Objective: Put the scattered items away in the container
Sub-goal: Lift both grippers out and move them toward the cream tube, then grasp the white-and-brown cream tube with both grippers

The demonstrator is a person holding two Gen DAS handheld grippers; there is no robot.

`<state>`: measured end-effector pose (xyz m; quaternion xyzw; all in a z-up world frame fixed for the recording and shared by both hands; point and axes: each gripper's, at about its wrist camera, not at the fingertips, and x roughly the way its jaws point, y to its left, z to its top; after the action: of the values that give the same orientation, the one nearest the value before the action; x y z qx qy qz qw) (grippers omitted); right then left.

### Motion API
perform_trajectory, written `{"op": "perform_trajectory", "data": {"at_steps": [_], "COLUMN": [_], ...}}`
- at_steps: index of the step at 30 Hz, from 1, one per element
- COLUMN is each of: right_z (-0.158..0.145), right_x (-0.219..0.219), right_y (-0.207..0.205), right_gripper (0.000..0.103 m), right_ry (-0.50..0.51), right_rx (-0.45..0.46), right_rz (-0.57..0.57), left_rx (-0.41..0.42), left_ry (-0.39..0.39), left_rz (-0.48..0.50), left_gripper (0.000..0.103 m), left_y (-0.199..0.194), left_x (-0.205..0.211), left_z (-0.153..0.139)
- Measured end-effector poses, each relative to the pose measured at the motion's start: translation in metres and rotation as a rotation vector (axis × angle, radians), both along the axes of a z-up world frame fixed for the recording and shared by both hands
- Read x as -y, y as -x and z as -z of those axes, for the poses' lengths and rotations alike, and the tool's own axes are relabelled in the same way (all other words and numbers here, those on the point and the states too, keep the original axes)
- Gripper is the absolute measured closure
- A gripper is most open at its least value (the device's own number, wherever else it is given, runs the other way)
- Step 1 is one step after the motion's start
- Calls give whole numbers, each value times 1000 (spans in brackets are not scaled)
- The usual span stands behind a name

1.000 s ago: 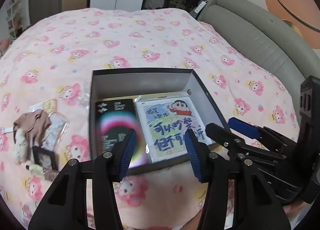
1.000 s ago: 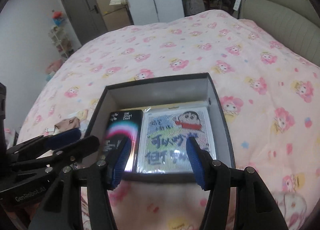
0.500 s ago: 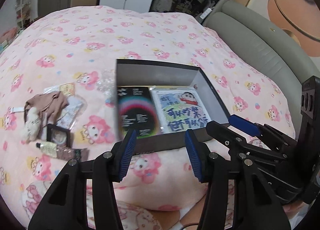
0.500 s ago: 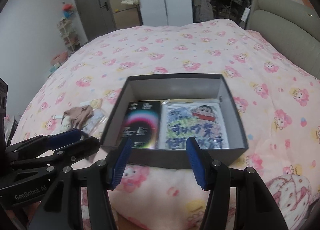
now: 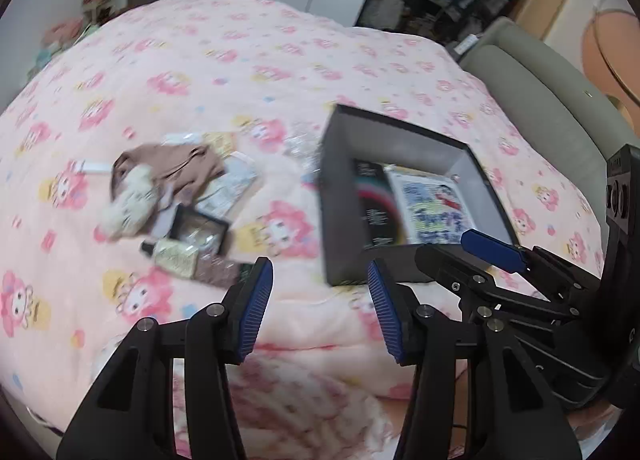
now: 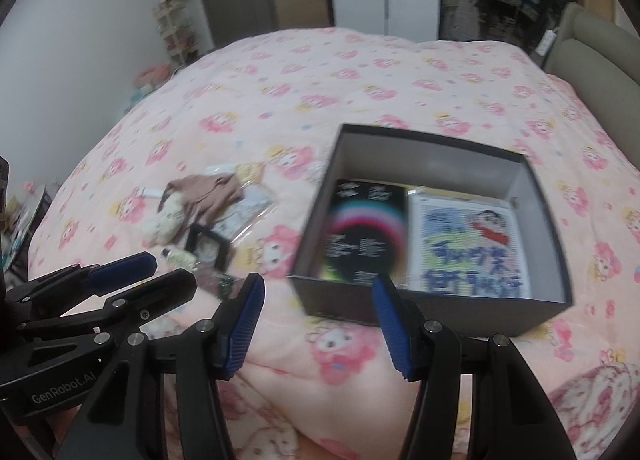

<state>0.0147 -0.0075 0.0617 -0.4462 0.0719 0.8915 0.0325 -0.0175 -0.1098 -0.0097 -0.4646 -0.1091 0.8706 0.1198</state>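
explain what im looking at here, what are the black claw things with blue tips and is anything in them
Those are two handheld grippers, one in each of a person's hands, each with a fisheye camera looking along its fingers. One picture comes from the left gripper, the other from the right gripper. Both are open and hold nothing. Below is a bed with a pink blanket. On it sits a dark box already holding a black card and a cartoon picture. Beside the box lies a pile of small items.
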Motion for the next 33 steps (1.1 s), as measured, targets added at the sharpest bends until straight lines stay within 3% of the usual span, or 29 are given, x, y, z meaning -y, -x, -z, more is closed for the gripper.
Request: {"op": "perform_trajectory", "data": {"at_steps": [9,15,20,24,29,33], "right_z": [33,63,95,129,151,162], "right_x": [52,73,87,90,82,82], "right_y": [41,79,108,121,115,111], "right_gripper": [55,55,55,55,53,50], "right_ry": [43,115,88,82,108,119], "right_rx": [93,161,230,314,370,393], "right_rz": [-108,-158,-183,-181,-158,-165], "left_rx": [84,211,261,318,366,392], "left_ry": [-42,-126,-173,-131,-109,-149], "left_rz": [-107,-221,-300,-272,-197,-150], "left_gripper": [54,54,54,53,54,54], "left_y": [7,30,53,80,105,111], "left_x": [61,107,150,163,159,154], "left_z": [36,71,93,114,136,143]}}
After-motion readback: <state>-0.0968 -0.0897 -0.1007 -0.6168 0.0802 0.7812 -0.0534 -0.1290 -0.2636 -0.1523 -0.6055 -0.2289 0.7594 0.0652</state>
